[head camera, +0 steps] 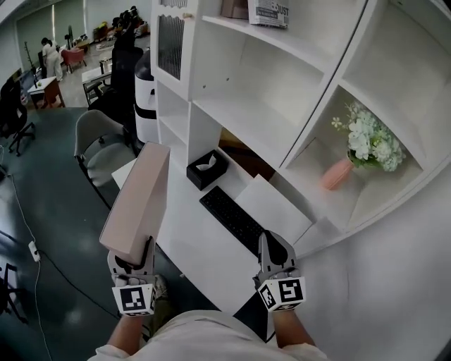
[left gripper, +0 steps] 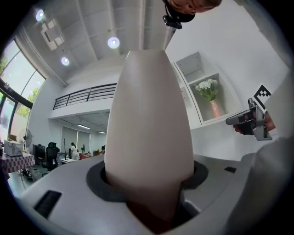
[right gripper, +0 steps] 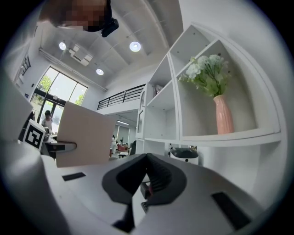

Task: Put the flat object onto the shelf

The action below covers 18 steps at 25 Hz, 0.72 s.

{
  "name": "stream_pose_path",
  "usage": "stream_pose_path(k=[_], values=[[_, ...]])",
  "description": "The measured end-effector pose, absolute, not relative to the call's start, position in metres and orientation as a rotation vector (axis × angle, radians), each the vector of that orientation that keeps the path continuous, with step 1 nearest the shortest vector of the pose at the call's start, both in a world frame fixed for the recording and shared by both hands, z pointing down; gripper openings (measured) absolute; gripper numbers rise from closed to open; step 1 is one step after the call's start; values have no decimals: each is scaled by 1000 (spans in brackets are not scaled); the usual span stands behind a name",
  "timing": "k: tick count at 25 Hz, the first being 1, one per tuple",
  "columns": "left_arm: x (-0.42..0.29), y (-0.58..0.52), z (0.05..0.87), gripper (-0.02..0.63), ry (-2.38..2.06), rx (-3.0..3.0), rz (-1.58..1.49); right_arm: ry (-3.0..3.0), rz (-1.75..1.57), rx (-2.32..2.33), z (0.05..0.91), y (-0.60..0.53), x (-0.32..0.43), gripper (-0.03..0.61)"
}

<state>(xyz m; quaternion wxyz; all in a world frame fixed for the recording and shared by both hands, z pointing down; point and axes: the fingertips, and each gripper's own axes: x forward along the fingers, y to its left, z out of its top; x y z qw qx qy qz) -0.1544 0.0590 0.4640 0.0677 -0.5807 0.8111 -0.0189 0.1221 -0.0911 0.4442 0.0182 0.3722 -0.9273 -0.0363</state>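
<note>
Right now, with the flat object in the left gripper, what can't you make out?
- Head view: the flat object covers the jaws of the left gripper and part of the desk.
- Left gripper view: that object fills the centre, hiding whatever lies straight ahead.
- Head view: the printed item at the top is cut off by the upper edge.
- Right gripper view: the body of the right gripper hides the desk below.

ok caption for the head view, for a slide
Flat pinkish panel held in the left gripper, before the white shelf unit; right gripper empty near the black keyboard.
</note>
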Motion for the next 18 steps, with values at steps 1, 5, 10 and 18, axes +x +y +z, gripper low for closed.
stream_pose_path(k=[1,5,10,18], values=[[-165,50,463,280,2429,-1770,-57,-2868,-112,1181,443,-96,114,3],[-204,10,457,279,2357,-1867,-51,-2812,-105,1296,439,-115,87,3],[-241,-38,450,279,2247,-1998,-55,-2730,-84,1458,437,-134,61,3],[-276,-92,445,279,2054,-2186,-40,-2611,-95,1632,427,-146,23,3]])
